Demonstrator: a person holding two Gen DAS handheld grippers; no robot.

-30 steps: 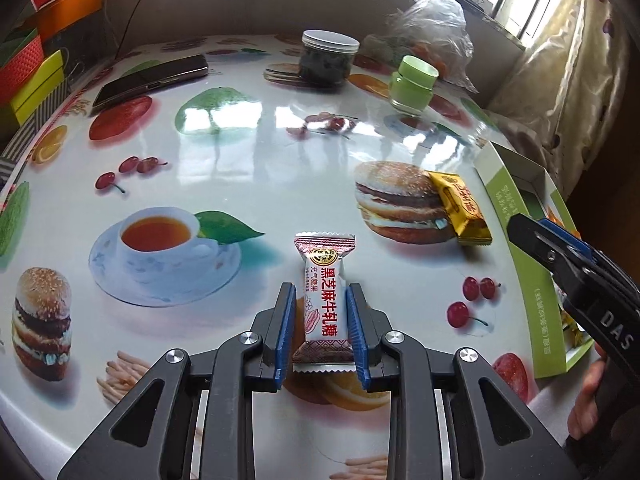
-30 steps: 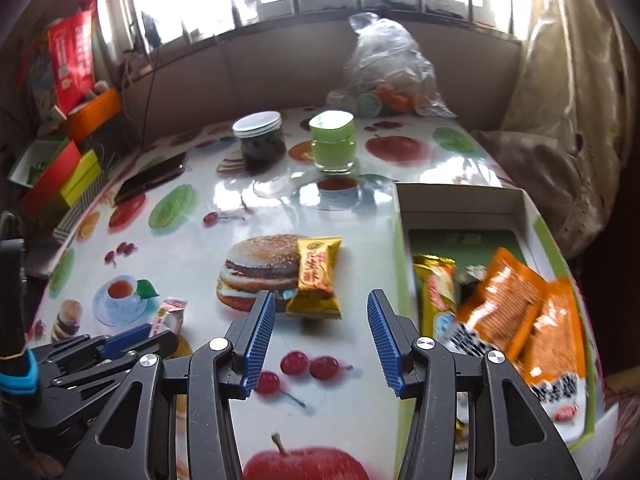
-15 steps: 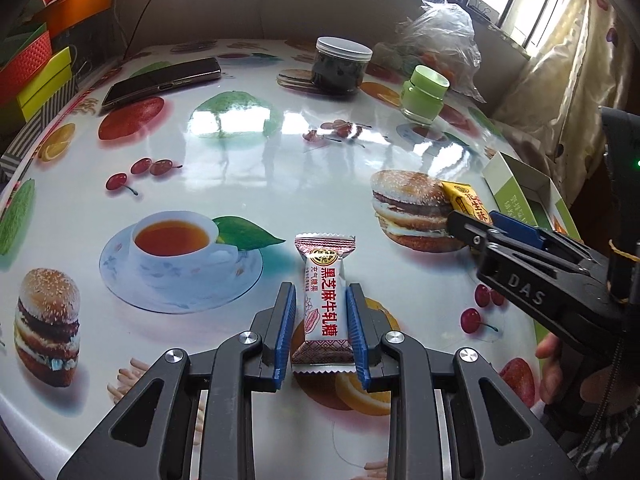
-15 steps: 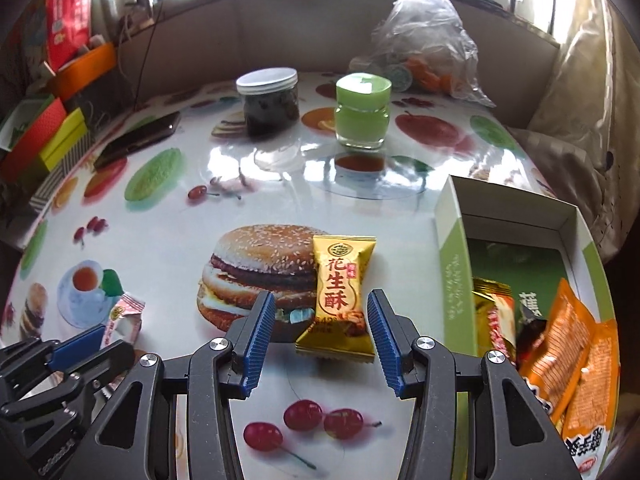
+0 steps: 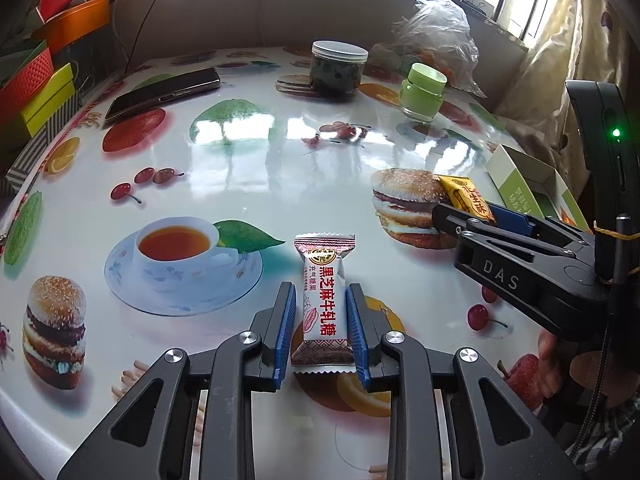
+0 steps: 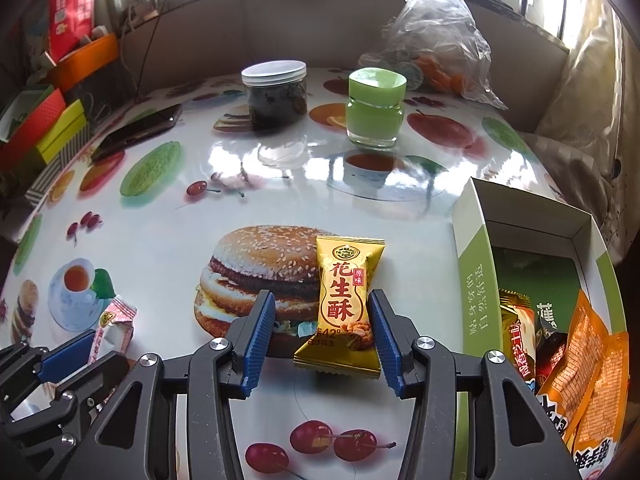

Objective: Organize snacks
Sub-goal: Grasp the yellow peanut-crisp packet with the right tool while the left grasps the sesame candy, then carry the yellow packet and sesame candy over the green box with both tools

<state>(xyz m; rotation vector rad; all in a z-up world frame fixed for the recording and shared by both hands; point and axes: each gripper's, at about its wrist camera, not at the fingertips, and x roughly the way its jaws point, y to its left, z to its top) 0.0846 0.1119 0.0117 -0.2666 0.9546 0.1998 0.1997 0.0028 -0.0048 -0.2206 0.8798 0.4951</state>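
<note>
A white sesame-nougat candy with red lettering lies on the fruit-print table, and my left gripper is shut on its lower half. In the right wrist view that candy shows at the lower left, inside the left gripper. A yellow peanut candy rests on the printed burger between the jaws of my right gripper, which is open: the right pad is at the wrapper's edge, the left pad stands clear. In the left wrist view the right gripper reaches to the yellow candy. A green-walled box at the right holds several snack packs.
A dark jar with a white lid and a green jar stand at the back, with a plastic bag behind them. A phone lies at the back left beside coloured boxes. A hand holds the right gripper.
My right gripper moved forward and down until the yellow candy lay between its open jaws. The left gripper stayed shut on the white candy without moving.
</note>
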